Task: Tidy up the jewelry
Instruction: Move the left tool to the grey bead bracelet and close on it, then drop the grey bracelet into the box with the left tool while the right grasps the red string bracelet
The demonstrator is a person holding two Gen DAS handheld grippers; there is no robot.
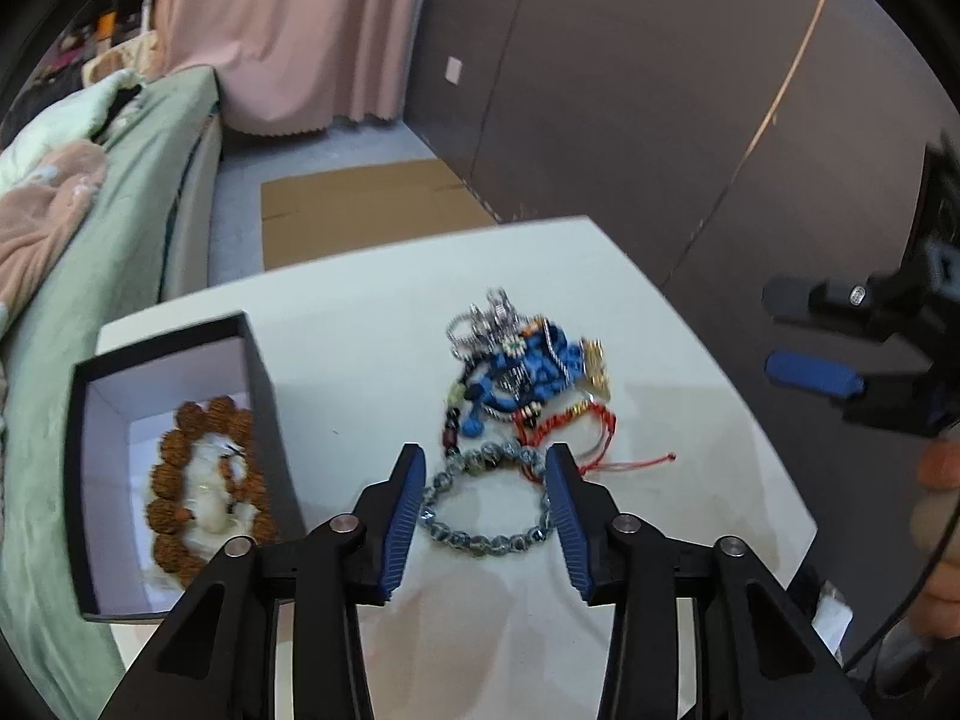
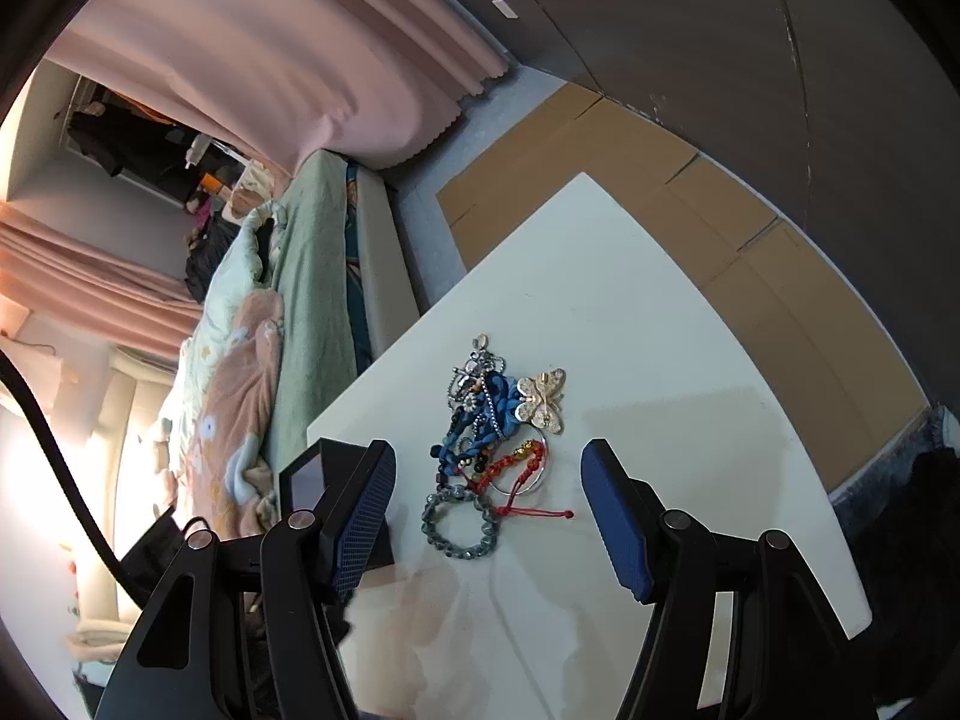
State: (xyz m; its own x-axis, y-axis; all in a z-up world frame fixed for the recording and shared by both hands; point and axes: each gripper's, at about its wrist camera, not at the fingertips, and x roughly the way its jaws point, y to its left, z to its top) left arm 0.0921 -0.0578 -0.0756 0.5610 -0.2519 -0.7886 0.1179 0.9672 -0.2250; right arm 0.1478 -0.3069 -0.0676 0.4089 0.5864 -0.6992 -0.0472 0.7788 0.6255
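Note:
A grey beaded bracelet [image 1: 480, 534] [image 2: 459, 525] lies on the white table [image 1: 348, 336], nearest of a jewelry pile. The pile holds blue cord pieces [image 1: 528, 372], a red woven bracelet [image 1: 564, 426], silver chain [image 1: 486, 318] and a gold butterfly brooch [image 2: 543, 402]. My left gripper [image 1: 486, 453] is open, and its fingers frame the grey bracelet from above; the right wrist view shows no gripper down at it. At the left stands a black box [image 1: 261, 372] holding a brown bead bracelet [image 1: 174, 480]. My right gripper [image 2: 489, 450] [image 1: 774, 330] is open and empty, short of the pile.
A bed with a green cover [image 1: 120, 228] runs along the table's left side. Flat cardboard [image 1: 360, 204] lies on the floor beyond the table, before a dark wall [image 1: 660, 90] and a pink curtain [image 1: 288, 30]. A person's hand [image 1: 942, 510] shows at the right edge.

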